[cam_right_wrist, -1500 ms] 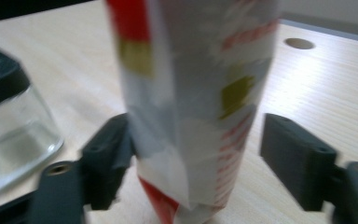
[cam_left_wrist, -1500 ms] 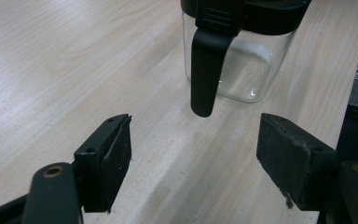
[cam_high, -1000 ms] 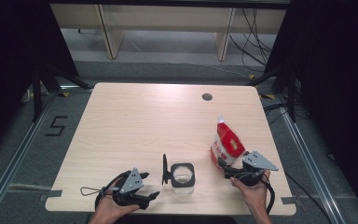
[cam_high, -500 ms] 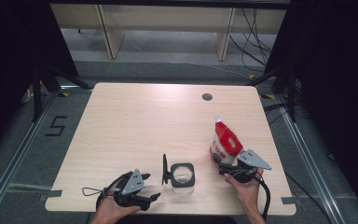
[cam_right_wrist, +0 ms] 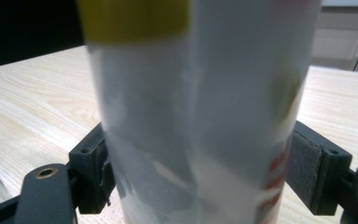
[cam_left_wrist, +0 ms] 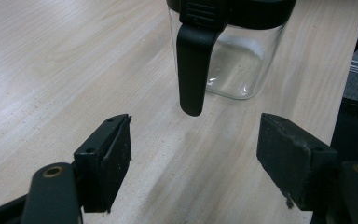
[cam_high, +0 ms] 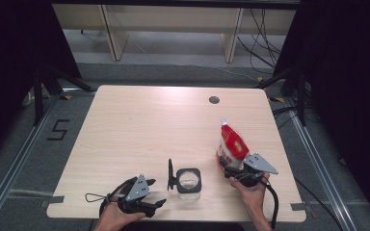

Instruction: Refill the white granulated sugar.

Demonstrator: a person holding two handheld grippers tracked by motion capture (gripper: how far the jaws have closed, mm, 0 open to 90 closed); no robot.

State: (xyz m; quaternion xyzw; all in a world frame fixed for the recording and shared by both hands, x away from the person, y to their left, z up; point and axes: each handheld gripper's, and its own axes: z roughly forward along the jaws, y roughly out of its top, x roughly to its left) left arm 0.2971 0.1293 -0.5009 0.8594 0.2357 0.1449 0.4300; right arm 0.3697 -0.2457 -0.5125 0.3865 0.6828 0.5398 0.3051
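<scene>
Risk comes mostly from the pouch (cam_high: 232, 145): the right gripper (cam_high: 237, 172) clamps it low on its body, both jaws pressing the soft sides, so it could buckle or tip toward the jar (cam_high: 189, 181) and spill. It stands near the table's (cam_high: 139, 125) right front edge. The left gripper (cam_high: 155, 206) rests released, jaws wide apart before the jar's black handle (cam_left_wrist: 193, 56); a careless push could slide the jar. Print on the pouch is blurred, unreadable. A "5" (cam_high: 58, 130) marks the floor.
</scene>
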